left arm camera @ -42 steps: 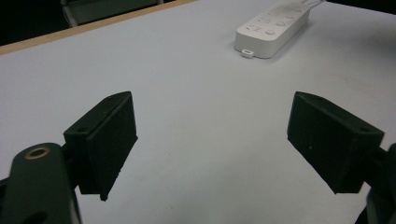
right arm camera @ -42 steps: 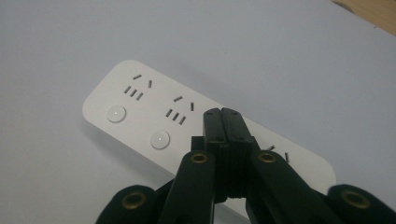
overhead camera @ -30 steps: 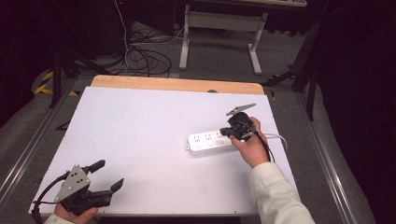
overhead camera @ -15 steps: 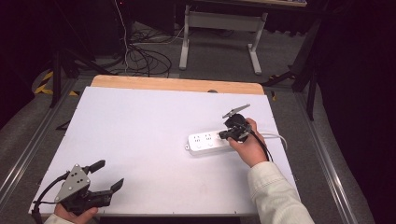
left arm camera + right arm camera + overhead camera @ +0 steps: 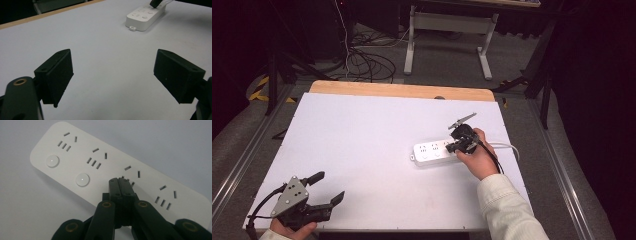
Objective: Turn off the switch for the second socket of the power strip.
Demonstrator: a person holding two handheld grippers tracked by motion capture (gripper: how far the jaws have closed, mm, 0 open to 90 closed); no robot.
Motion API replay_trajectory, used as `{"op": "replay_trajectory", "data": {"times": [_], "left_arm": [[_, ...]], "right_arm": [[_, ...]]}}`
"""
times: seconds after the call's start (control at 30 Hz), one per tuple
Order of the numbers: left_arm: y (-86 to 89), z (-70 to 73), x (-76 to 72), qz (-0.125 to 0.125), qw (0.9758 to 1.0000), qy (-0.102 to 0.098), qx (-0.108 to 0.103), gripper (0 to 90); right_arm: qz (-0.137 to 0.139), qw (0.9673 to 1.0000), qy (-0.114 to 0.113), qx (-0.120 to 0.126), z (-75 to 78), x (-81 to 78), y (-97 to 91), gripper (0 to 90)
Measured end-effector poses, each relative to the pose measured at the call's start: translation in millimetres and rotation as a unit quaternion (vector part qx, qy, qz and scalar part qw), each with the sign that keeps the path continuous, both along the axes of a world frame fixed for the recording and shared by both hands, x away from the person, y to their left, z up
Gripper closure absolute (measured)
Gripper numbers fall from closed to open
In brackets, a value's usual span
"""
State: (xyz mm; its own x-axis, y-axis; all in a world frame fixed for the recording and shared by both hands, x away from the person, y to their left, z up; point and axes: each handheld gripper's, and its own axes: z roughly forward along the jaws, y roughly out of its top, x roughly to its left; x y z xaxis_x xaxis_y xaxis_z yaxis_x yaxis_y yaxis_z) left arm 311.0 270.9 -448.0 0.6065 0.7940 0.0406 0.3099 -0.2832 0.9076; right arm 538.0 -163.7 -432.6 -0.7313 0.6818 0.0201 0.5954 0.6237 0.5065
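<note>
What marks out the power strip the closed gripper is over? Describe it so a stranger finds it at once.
Start at the white table with the wooden strip along its far edge. Right of its middle lies the white power strip, under the shut tips of the right gripper. It is a flat white bar with rows of socket slots, round buttons and a white cord.

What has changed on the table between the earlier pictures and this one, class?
Very little. The right gripper stays over the power strip, its fingers shut together above the third socket group, holding nothing. The left gripper stays open at the near left corner of the table. The strip has not moved.
</note>
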Motion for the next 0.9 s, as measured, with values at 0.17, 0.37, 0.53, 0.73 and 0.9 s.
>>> {"op": "replay_trajectory", "data": {"times": [0.17, 0.37, 0.53, 0.73, 0.9], "left_arm": [[0.0, -0.1, 0.1, 0.000, 1.0000, 0.000, 0.001, 16.3], [0.0, 0.1, -0.3, 0.002, 1.0000, -0.001, -0.001, 16.3], [-0.2, 0.1, -0.6, 0.002, 1.0000, -0.001, -0.001, 16.4], [-0.4, -0.1, -0.5, 0.002, 1.0000, 0.000, -0.001, 16.4], [-0.9, -0.3, -0.7, 0.003, 1.0000, 0.002, -0.004, 16.4]], "right_arm": [[0.000, 1.0000, -0.002, -0.002, 0.0, -0.8, 0.4, 90.0], [0.005, 0.9998, -0.013, -0.016, -0.6, -3.2, 3.2, 90.0], [0.003, 0.9997, -0.014, -0.017, -2.0, -3.8, 3.1, 90.0], [0.003, 0.9997, -0.019, -0.013, -3.6, -5.2, 2.4, 90.0], [0.000, 0.9999, -0.016, -0.007, -4.2, -5.0, 0.8, 90.0]]}}
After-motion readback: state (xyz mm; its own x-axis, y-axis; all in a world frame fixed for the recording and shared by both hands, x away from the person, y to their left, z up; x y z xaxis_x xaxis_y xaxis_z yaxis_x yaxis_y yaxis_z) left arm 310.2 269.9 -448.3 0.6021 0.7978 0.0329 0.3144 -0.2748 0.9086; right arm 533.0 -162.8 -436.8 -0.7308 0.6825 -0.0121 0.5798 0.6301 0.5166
